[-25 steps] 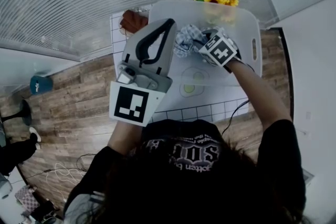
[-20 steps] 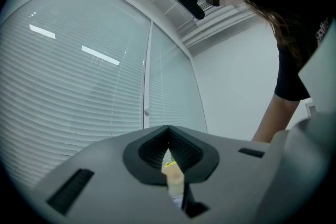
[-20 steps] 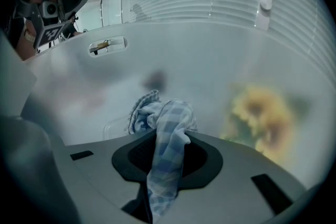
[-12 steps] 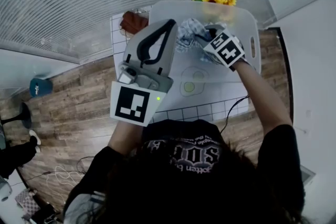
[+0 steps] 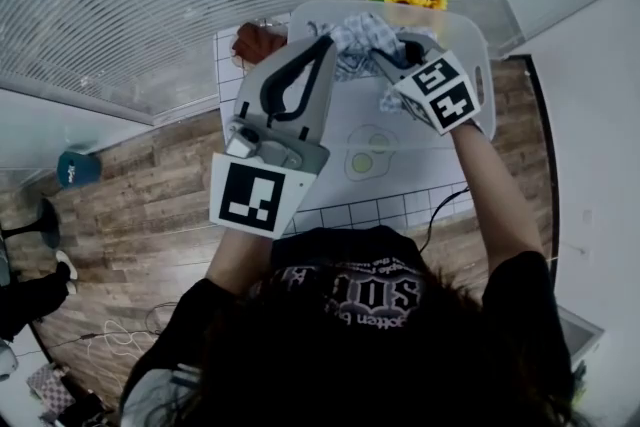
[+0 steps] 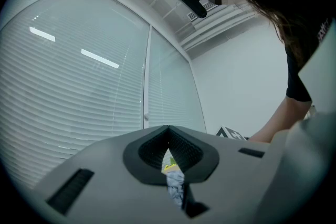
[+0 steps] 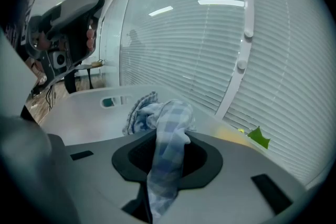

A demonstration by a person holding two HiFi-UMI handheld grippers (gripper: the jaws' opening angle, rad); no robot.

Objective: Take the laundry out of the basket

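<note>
Currently the right gripper (image 7: 167,140) clamps a bunched fold of checked cloth (image 5: 356,35), seemingly soft, light and floppy, above the basket (image 5: 472,31); left gripper (image 5: 322,43) closed, empty.

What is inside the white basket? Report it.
The checked cloth, gripped by the right tongs, hangs above the basket; a fried-egg print shows on its floor. The left tongs hide its left side in the head view.

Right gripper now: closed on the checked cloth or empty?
Shut on the checked cloth: fabric is pinched between the pads of the right gripper, bunched end sticking out above the basket.
</note>
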